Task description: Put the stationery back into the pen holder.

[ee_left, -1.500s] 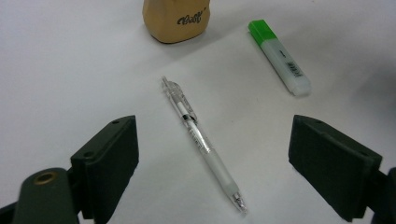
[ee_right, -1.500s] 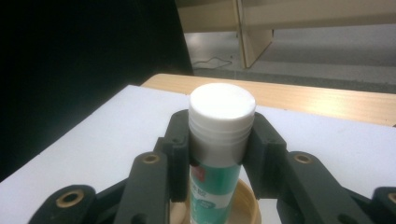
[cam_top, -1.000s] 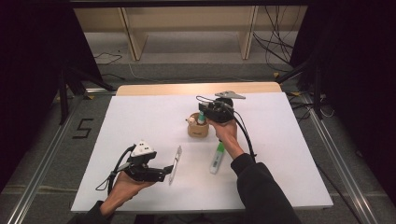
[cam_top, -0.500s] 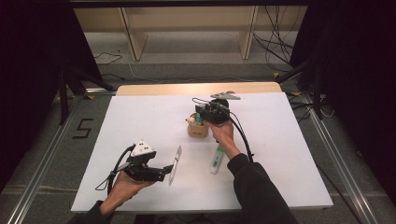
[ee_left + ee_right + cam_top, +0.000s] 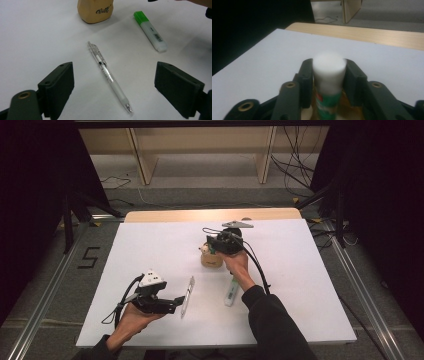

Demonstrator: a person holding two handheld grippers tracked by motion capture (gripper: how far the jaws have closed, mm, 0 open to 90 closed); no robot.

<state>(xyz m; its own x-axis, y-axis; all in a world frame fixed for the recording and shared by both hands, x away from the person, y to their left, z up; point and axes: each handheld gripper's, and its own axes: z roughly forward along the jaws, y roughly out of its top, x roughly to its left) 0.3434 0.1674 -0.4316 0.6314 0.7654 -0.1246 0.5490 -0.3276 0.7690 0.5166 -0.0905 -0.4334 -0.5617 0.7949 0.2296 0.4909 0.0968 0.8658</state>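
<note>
Step in hand: the right gripper (image 5: 215,248) was over the tan holder (image 5: 211,260), lowering a glue stick (image 5: 328,82) into it, or so it read from the high view.
Right gripper: clamped on the glue stick, one black jaw on each side just below its white cap, as the right gripper view showed; the stick stood upright with its green label pointing down at the tan rim underneath.
Glue stick's place: above the holder, near the middle of the table (image 5: 310,270), a little toward the far edge. Whether its base was already inside the holder, I could not tell.
Left gripper: the left gripper (image 5: 170,304) sat low near the front edge toward the left corner, jaws wide apart and holding nothing.
Pen: a clear pen (image 5: 109,76) lay flat on the white top right between those open jaws, tip toward the camera, touching neither.
Highlighter: a green-capped highlighter (image 5: 150,31) lay flat to the right of the pen, well apart from it and just beside the person's right forearm (image 5: 260,302).
Progress: my call was that the desk things were going into the holder one by one, with the pen and highlighter not yet in.
Next move, right: it called for a straight drop so the stick cleared the rim, then a release.
Next move, left: it called for coming down square across the pen's barrel and closing gently, since a thin round pen could roll away.
</note>
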